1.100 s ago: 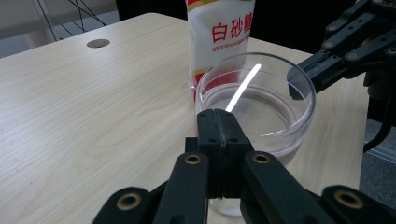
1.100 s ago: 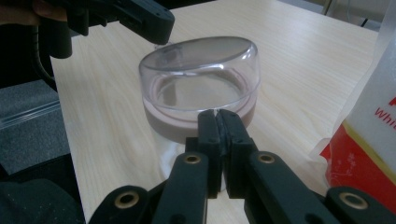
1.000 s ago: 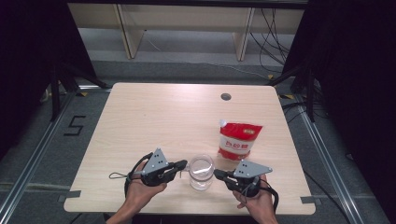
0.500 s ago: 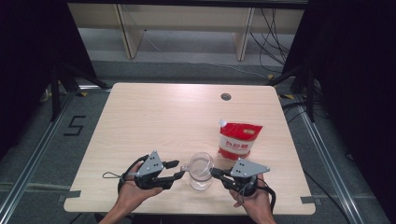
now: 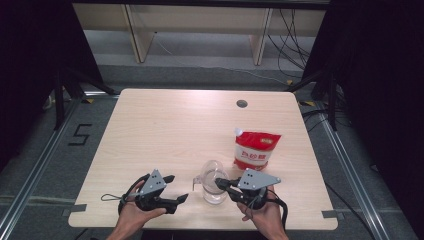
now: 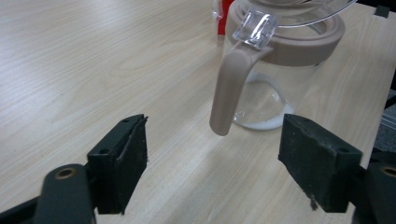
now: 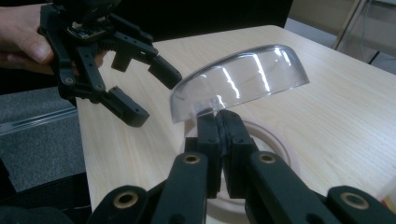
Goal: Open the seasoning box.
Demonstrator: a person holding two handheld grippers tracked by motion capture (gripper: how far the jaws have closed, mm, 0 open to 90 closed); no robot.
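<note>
Since a second ago the left tongs have let go of the jar's handle and backed off leftward, their jaws just opening, nothing between them. The clear jar stands at the table's near edge, between both hands. Right tongs pinch its hinged lid shut-tight, probably holding it up for filling. White powder in the jar's bottom shows in the left gripper view. A red pouch stands just beyond, right.

One clear jar, one red-and-white pouch, two grippers, one table.
</note>
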